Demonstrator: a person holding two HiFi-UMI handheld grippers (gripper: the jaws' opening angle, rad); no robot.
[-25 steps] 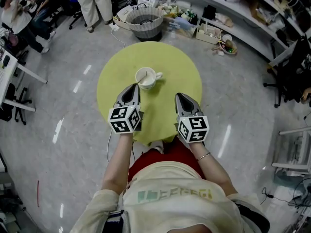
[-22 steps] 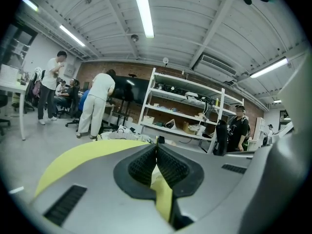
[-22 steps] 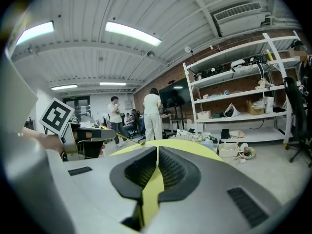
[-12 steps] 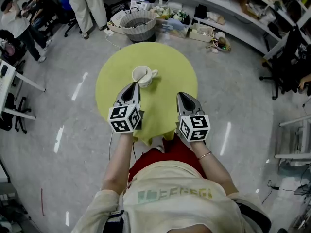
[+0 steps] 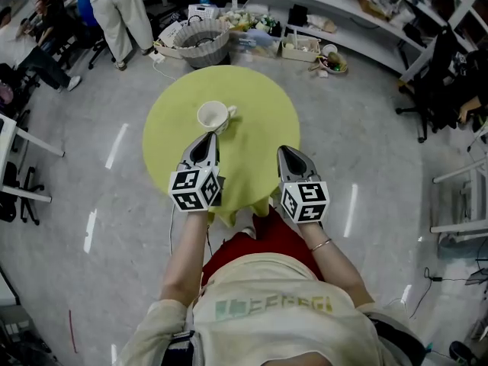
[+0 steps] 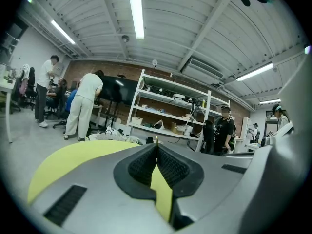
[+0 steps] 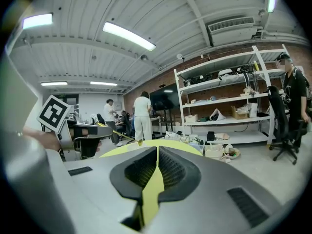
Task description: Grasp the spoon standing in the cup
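From the head view, the person stands at the near edge of a round yellow-green table (image 5: 267, 120), with the left gripper (image 5: 206, 138) and the right gripper (image 5: 288, 152) held side by side over it and pointing away from the body. To my eye that is a waiting pose, squared up to the work. The white cup (image 5: 213, 116) sits on the left half of the table, just beyond the left gripper's tips and well apart from the right one, so the left looks the handier for the reach. The spoon should be in that cup, but from this height I cannot pick it out. The checkered cubes carry only black-and-white squares, and the green print on the shirt is too blurred to read.

In the left gripper view, the jaws are pressed together at the tips with nothing between them, only table colour showing through the slit lower down. Shelves (image 6: 175, 111) and standing people (image 6: 83, 106) fill the background.

In the right gripper view, this pair is likewise clenched and empty. The cup does not show here.
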